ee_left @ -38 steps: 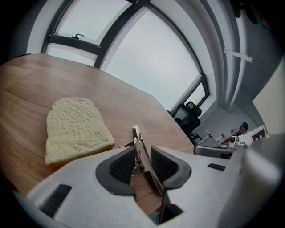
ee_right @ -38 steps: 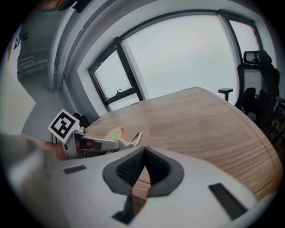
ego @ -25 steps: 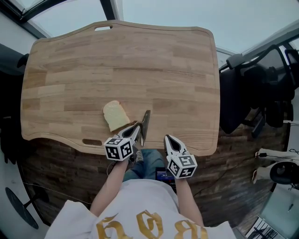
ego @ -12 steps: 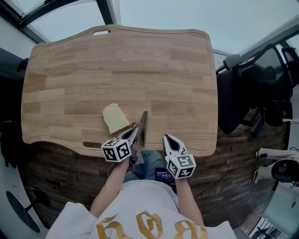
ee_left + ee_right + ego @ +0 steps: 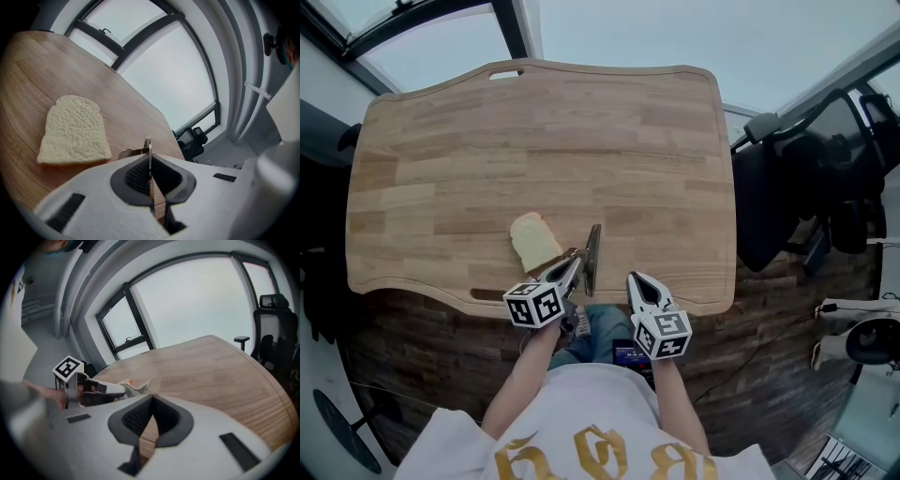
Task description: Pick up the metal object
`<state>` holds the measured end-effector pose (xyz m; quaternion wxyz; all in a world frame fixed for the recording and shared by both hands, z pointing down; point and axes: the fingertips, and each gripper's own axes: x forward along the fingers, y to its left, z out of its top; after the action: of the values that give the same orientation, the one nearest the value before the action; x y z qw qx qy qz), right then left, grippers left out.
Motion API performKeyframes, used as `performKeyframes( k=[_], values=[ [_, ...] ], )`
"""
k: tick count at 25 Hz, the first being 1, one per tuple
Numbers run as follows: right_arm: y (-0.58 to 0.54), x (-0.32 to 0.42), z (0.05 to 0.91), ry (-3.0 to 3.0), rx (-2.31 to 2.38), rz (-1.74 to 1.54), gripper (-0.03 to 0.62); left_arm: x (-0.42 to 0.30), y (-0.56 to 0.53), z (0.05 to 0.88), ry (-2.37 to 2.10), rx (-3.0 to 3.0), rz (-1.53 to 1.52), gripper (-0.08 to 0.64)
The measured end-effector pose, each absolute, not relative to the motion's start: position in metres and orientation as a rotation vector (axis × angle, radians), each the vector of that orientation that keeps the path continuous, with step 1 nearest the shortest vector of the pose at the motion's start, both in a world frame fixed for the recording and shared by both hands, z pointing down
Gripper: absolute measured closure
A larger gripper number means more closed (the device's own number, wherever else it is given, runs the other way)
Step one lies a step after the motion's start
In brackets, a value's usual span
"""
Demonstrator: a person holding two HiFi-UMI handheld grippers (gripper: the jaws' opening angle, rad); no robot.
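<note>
The metal object (image 5: 592,253) is a thin flat blade standing on edge, just right of a slice of bread (image 5: 534,241) near the front edge of the wooden table (image 5: 534,131). My left gripper (image 5: 573,265) is shut on the blade's near end. In the left gripper view the blade (image 5: 149,157) runs edge-on between the pads, with the bread (image 5: 74,131) lying to its left. My right gripper (image 5: 638,280) hovers at the table's front edge, a little right of the blade, shut with nothing in it. The right gripper view shows the left gripper (image 5: 101,389) and the blade tip (image 5: 144,385).
A black office chair (image 5: 797,187) stands just off the table's right edge. The person's knees and a dark device (image 5: 630,354) are below the front edge. Windows (image 5: 197,296) lie beyond the table's far side.
Almost nothing differs. The left gripper keeps its hold on the blade beside the bread, and the head view has shifted slightly.
</note>
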<state>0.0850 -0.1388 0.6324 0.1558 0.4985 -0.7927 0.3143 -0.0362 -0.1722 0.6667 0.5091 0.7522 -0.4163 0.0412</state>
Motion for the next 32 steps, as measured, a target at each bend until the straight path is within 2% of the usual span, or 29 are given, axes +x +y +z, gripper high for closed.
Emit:
performKeyframes(
  k=[4,32],
  values=[
    [-0.141,0.083,0.628,-2.276,1.441,0.879,0.581,-0.035,-0.175,0.653,-0.952,1.777,-0.012,0.540],
    [-0.146,0.084,0.575,-2.253,1.610,0.803,0.581,-0.044,-0.170,0.561,-0.849,1.898,-0.182,0.540]
  ],
)
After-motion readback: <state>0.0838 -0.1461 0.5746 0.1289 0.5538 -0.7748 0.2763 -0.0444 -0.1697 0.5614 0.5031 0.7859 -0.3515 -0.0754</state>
